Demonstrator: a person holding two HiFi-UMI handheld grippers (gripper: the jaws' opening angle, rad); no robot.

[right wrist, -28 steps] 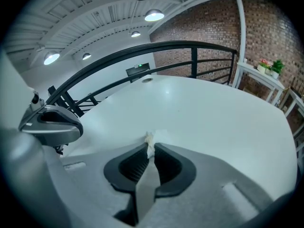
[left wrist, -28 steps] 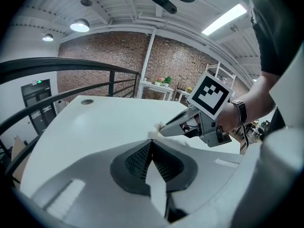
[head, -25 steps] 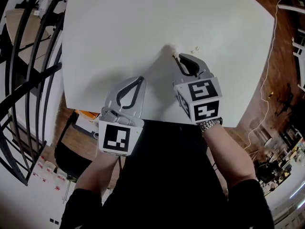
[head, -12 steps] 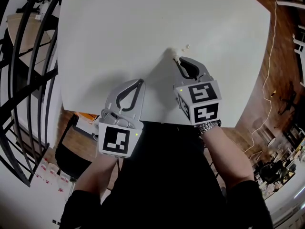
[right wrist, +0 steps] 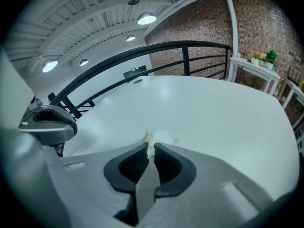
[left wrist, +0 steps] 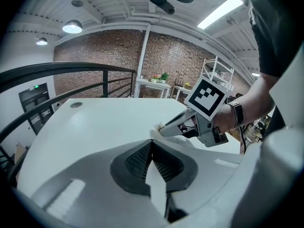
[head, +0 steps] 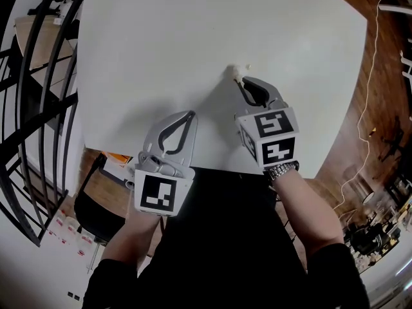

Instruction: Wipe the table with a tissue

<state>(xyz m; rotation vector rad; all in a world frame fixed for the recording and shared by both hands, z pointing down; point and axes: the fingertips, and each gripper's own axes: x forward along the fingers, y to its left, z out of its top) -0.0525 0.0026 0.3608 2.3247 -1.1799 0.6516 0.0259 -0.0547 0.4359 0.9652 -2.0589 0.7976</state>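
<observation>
white table (head: 193, 44) under both tools; right gripper (head: 239, 81) pinches a small tissue wad (head: 235, 73) against its middle, beside a crumb (head: 248, 67). left gripper (head: 190, 114), jaws together and empty, lies over the near edge.

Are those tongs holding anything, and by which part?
The right tongs pinch a small crumpled tissue by its near end, the rest poking out past the tips. The left tongs are shut on nothing.
</observation>
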